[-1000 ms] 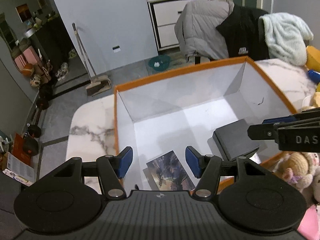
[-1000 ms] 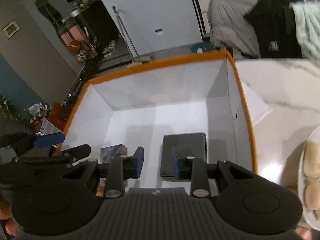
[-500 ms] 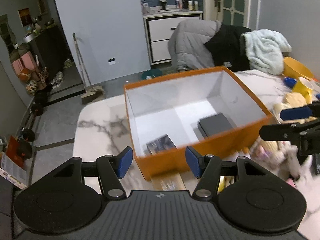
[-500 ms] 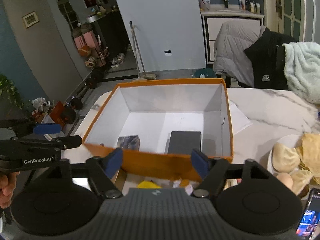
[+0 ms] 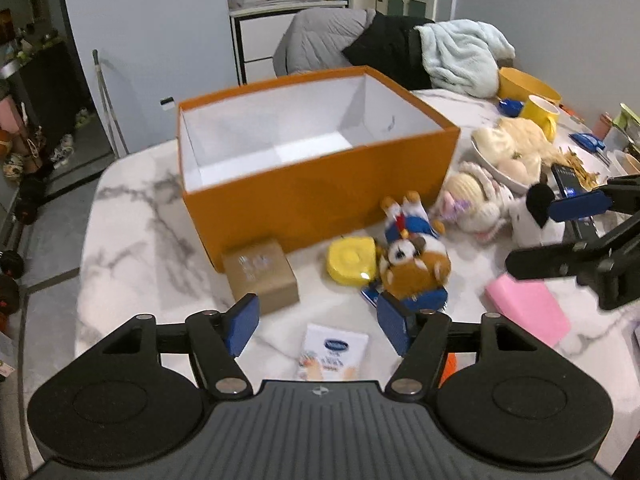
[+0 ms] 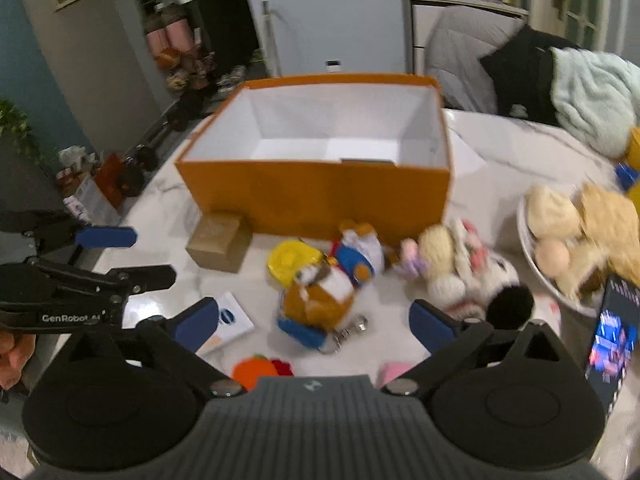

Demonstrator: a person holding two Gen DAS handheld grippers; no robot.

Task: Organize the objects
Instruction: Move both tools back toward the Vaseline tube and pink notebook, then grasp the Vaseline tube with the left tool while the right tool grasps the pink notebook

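My left gripper (image 5: 318, 322) hangs above the marble table (image 5: 132, 240) with its jaws opening and nothing between the blue pads. My right gripper (image 6: 314, 326) is spreading as well, its jaws wide apart and empty.

I place everything by the orange box (image 5: 320, 196). It stands open on the table, white inside; from the right wrist view I can just see the edge of a dark flat thing (image 6: 366, 161) on its floor. Touching its near left corner sits a small brown carton (image 5: 260, 276). In front of its near wall lie a yellow round case (image 5: 351, 261) and, touching that, a brown plush toy in blue (image 5: 414, 256). Nearer to me than those, a white leaflet (image 5: 334, 350) lies flat, under my left gripper. Off the box's near right corner lies a cream knitted doll (image 5: 474, 204), with a black-and-white plush (image 5: 534, 216) just beside it. A pink block (image 5: 528, 310) sits nearer me on that side. A white plate of food (image 6: 576, 236) is to the right of the box, well clear of it.
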